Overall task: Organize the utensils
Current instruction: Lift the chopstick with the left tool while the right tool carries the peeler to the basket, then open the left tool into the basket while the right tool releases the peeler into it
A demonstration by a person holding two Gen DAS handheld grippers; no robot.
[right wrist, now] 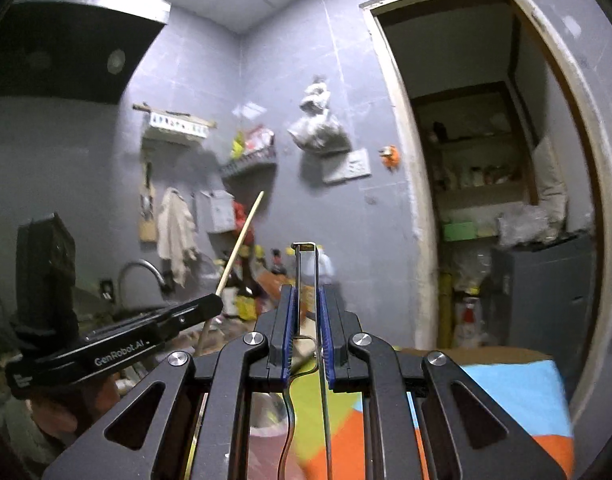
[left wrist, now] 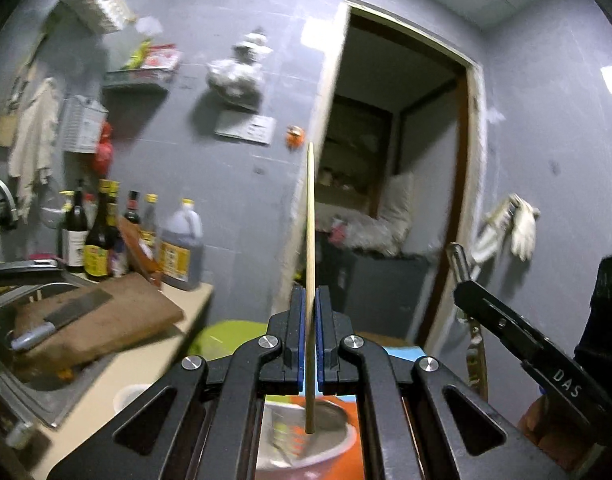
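Note:
My left gripper (left wrist: 310, 300) is shut on a wooden chopstick (left wrist: 310, 240) that stands upright; its lower end reaches into a metal bowl (left wrist: 326, 432) below. My right gripper (right wrist: 306, 300) is shut on metal tongs (right wrist: 306, 272), held upright with the closed end up. In the left wrist view the right gripper (left wrist: 466, 284) and the tongs' tip (left wrist: 454, 252) show at right. In the right wrist view the left gripper (right wrist: 213, 304) and the chopstick (right wrist: 241, 240) show at left.
A counter (left wrist: 145, 360) at left carries a cutting board (left wrist: 105, 320) with a cleaver (left wrist: 61, 320), several sauce bottles (left wrist: 101, 240) and a sink (left wrist: 25, 360). A colourful cloth (right wrist: 506, 400) lies below. An open doorway (right wrist: 486, 160) is ahead.

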